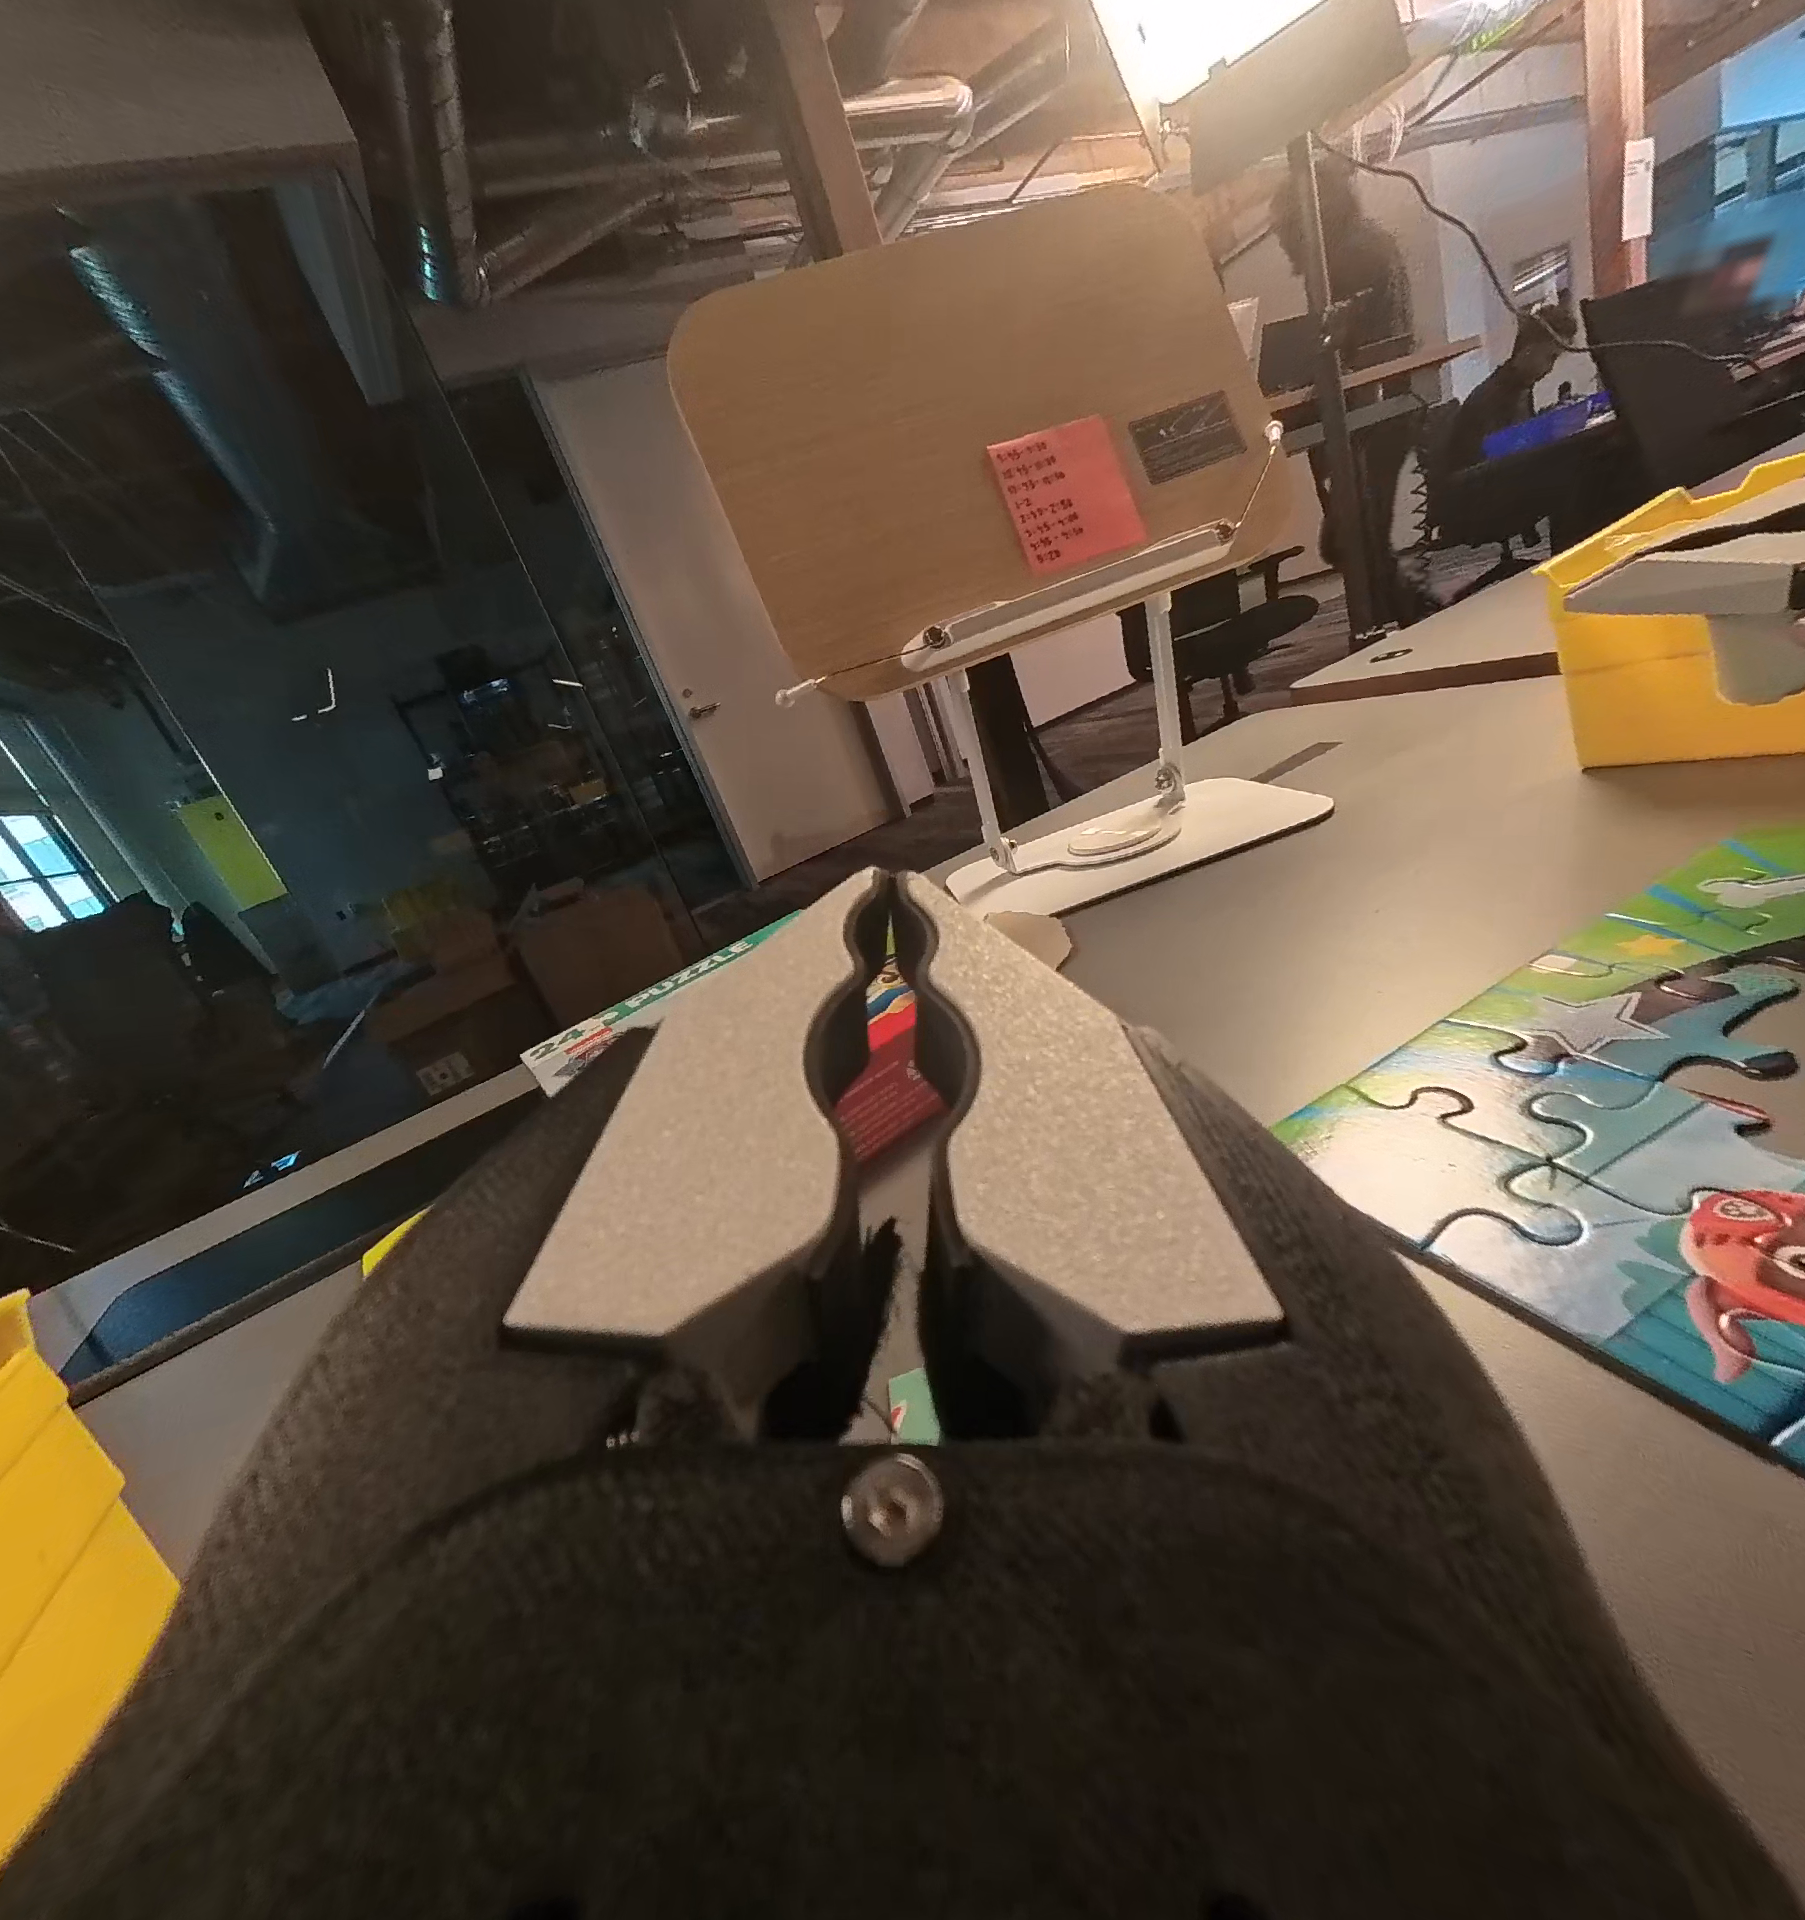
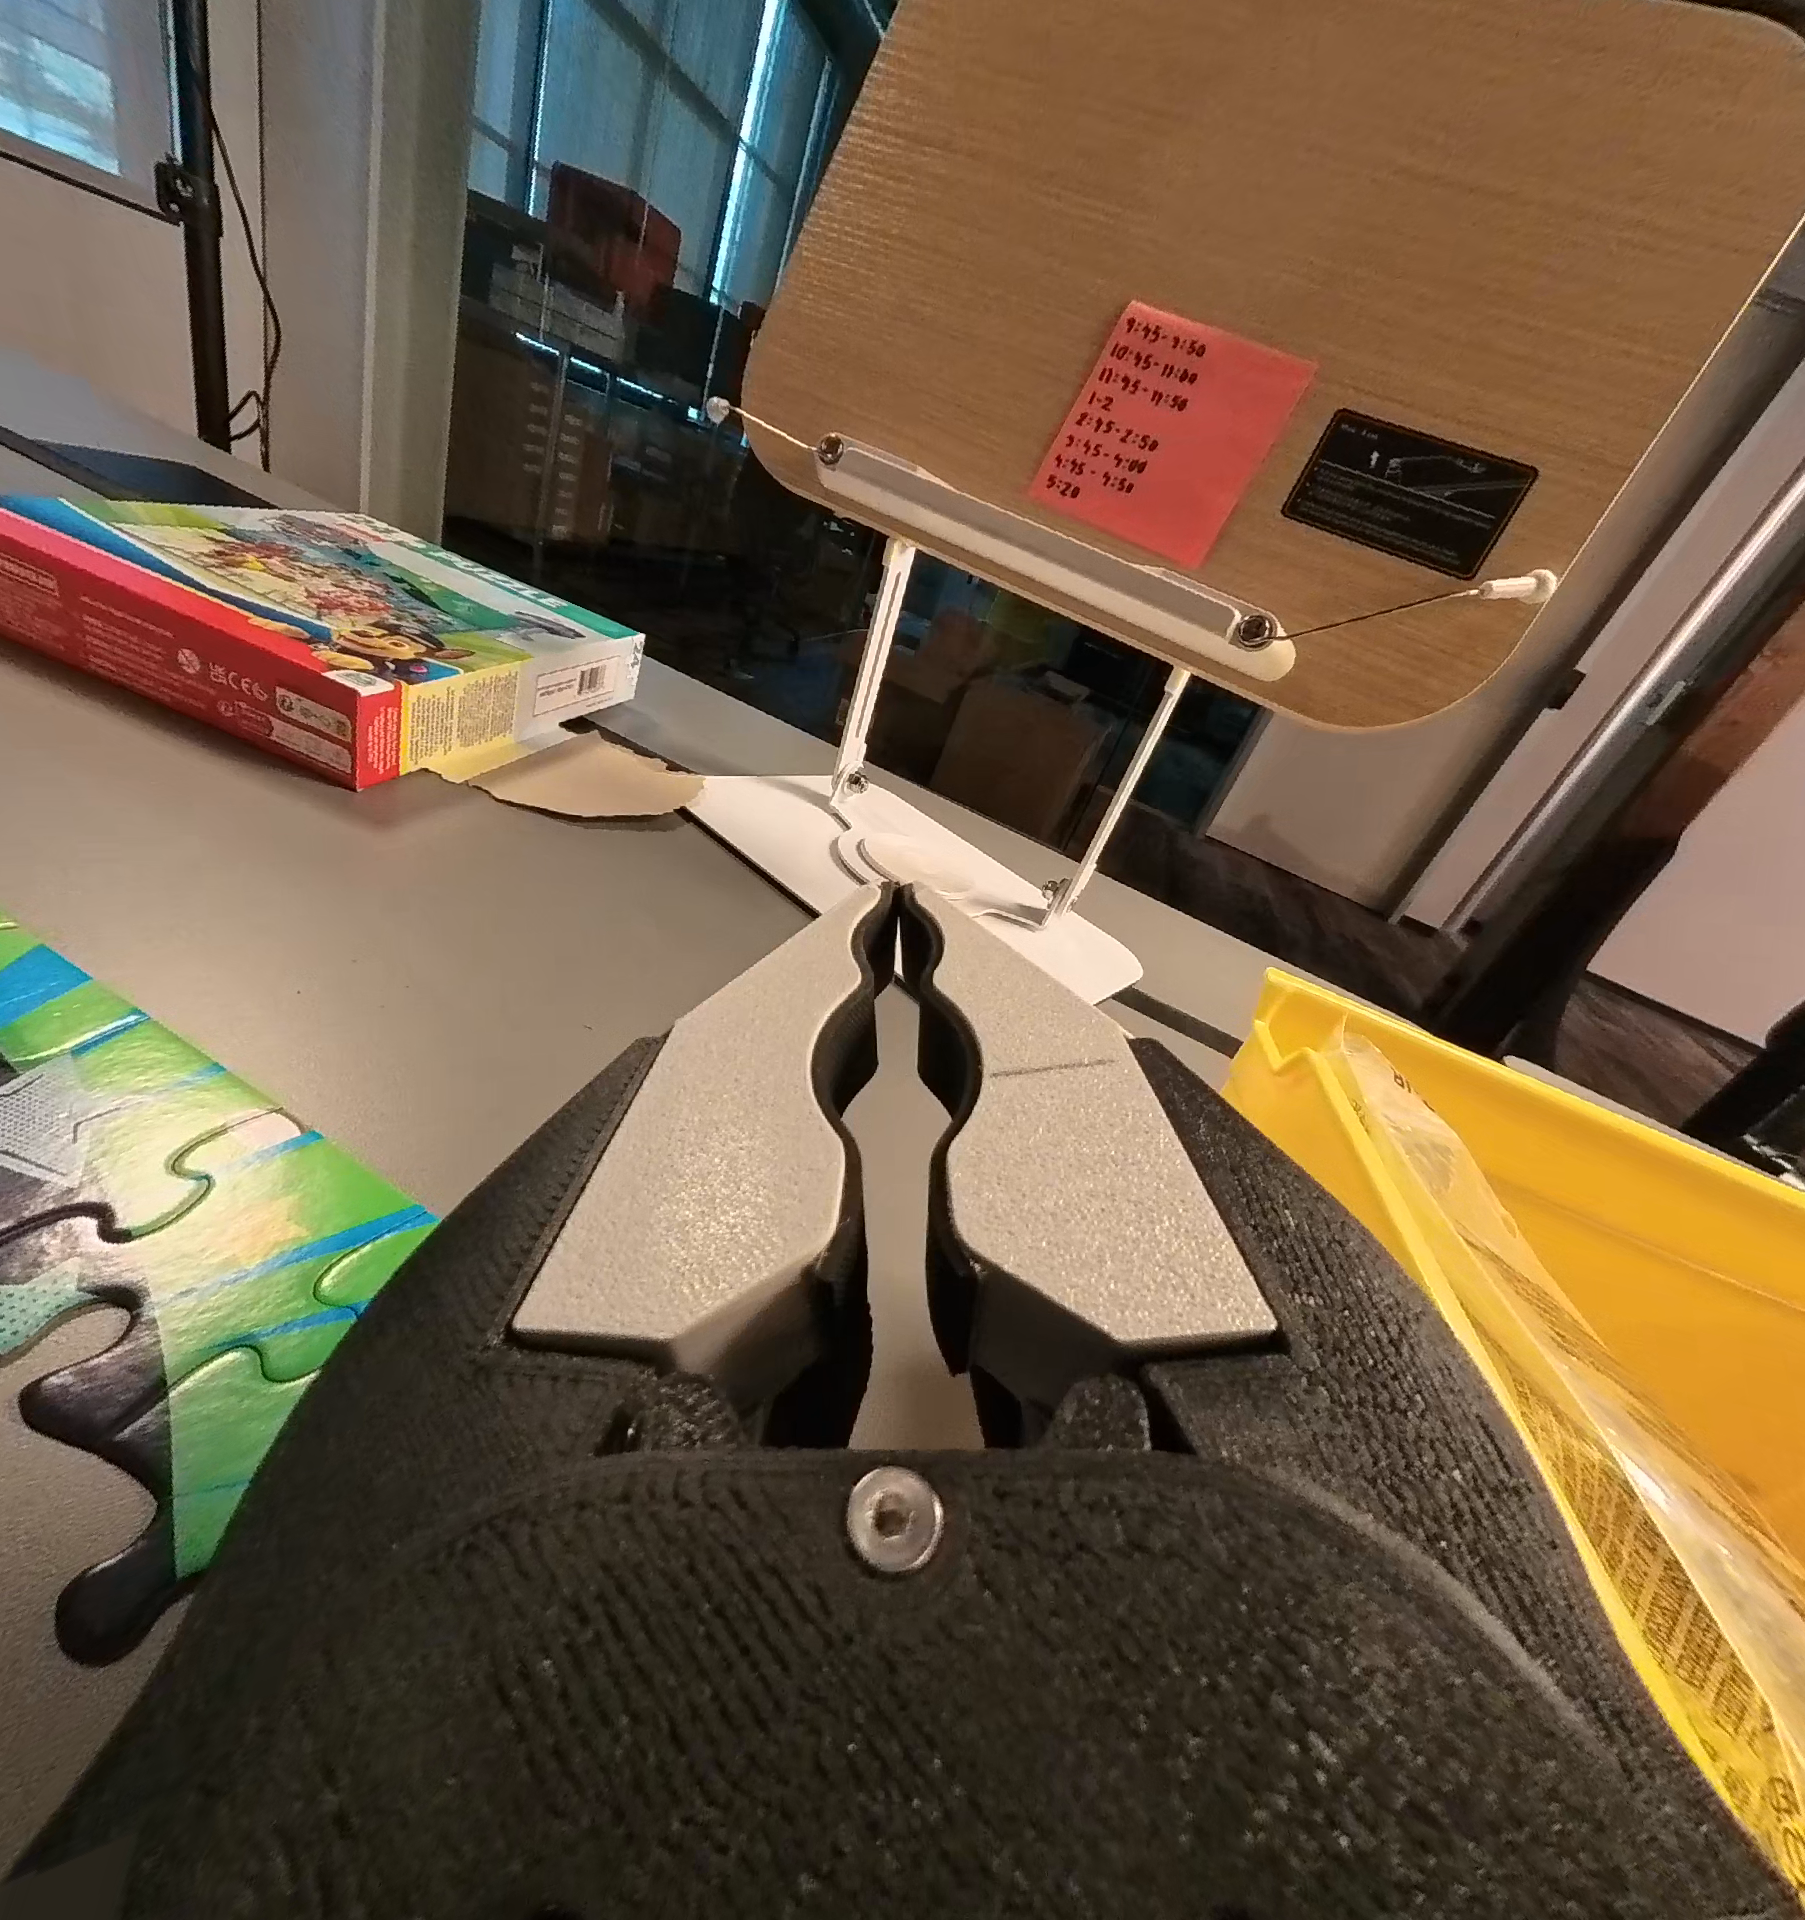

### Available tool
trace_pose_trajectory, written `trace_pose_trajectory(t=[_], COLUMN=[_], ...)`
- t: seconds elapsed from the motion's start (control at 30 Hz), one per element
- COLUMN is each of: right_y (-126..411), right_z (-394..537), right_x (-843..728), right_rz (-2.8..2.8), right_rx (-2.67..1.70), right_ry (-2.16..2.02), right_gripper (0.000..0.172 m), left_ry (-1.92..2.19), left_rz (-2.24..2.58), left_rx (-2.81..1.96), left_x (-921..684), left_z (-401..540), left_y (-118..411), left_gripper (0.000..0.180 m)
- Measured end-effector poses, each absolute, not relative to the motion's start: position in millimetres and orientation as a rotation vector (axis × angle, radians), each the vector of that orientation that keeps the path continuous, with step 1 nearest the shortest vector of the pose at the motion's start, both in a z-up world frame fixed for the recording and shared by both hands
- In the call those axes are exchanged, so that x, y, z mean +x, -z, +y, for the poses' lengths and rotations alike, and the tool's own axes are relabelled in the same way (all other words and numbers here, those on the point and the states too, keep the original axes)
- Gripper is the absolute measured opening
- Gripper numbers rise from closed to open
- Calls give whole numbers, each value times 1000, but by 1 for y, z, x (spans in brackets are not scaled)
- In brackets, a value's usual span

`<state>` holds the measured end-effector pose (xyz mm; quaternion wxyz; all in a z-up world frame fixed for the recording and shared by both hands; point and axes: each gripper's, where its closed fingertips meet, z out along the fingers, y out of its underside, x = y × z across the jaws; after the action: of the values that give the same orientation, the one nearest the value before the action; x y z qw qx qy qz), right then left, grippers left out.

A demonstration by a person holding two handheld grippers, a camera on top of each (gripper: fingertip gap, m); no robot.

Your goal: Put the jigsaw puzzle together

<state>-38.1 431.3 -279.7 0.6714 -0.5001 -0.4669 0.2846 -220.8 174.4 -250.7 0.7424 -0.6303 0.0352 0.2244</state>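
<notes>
My left gripper [image 1: 895, 881] is shut with nothing between its pads, held low over the grey table [image 1: 1397, 935] above a puzzle box [image 1: 659, 1013]. My right gripper [image 2: 896, 891] is shut and empty too, pointing at the white base of a wooden book stand [image 2: 1293, 260]. The right gripper also shows in the left wrist view [image 1: 1708, 592] in front of a yellow bin [image 1: 1687, 707]. A partly assembled cartoon jigsaw puzzle [image 1: 1604, 1122] lies on the table between the grippers; it also shows in the right wrist view [image 2: 150, 1195]. The puzzle box lies at the left in the right wrist view [image 2: 254, 634], its torn flap open.
The book stand [image 1: 981, 478] carries a pink sticky note [image 1: 1064, 494] and a black label. A yellow bin with a clear plastic bag [image 2: 1552, 1351] sits right of my right gripper. Another yellow bin [image 1: 15, 1538] is at the left. Glass walls and office desks lie beyond. The left gripper's tips are roughly 30 cm from the right gripper's.
</notes>
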Motion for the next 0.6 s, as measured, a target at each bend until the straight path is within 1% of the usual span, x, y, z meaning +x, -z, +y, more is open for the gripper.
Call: trace_pose_trajectory(t=[0.23,0.33,0.4,0.5,0.6], right_y=[278,277,276,276,275], right_z=[433,435,438,439,437], right_x=[-35,-33,-32,-30,-31], right_rz=[-1030,-1014,-999,-984,-991], right_rx=[-1127,-1134,-1141,-1148,-1141], right_ry=[-631,-630,-628,-633,-639], right_gripper=[0,0,0,0,0], left_ry=[-490,-429,-414,-425,-609], left_rz=[113,140,66,-92,-236], left_rx=[-1364,-1338,-1318,-1273,-1319], left_x=[-208,-189,-186,-190,-218], left_z=[172,163,143,92,29], left_y=[242,222,203,176,177], left_gripper=[0,0,1,18,42])
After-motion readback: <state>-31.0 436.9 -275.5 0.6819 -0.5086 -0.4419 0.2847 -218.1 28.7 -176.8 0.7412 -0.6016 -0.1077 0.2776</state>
